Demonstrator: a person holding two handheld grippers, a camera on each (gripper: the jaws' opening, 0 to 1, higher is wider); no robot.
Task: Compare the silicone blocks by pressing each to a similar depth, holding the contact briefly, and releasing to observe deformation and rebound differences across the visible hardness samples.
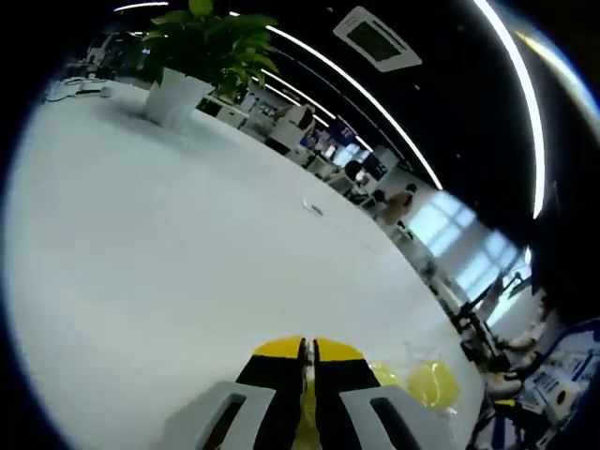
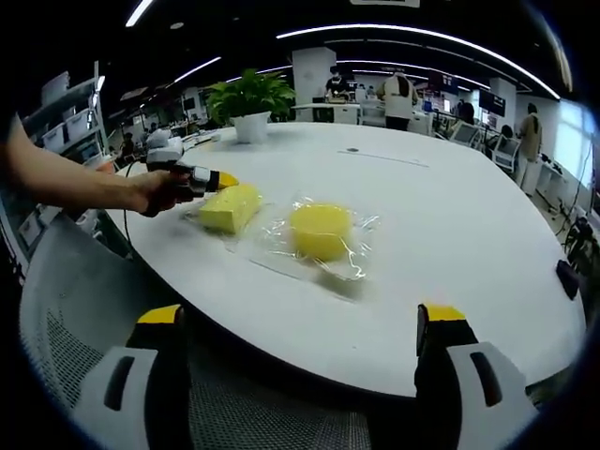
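Note:
Two yellow silicone blocks lie in clear plastic on a white table (image 2: 450, 216). The rectangular block (image 2: 230, 208) is on the left and the round block (image 2: 321, 231) is at the middle. A hand holds my left gripper (image 2: 223, 179), jaws together, with its yellow tips at the rectangular block's far top edge; I cannot tell whether they touch it. In the left gripper view the left gripper (image 1: 307, 349) is shut, with yellow showing beneath it and the round block (image 1: 433, 382) to its right. My right gripper (image 2: 300, 315) hangs open near the table's front edge, short of both blocks.
A green plant in a white pot (image 2: 249, 111) (image 1: 176, 94) stands at the table's far side. A small flat item (image 2: 352, 150) lies beyond the blocks. A grey mesh chair (image 2: 75, 309) sits below the near edge. People stand at desks in the background.

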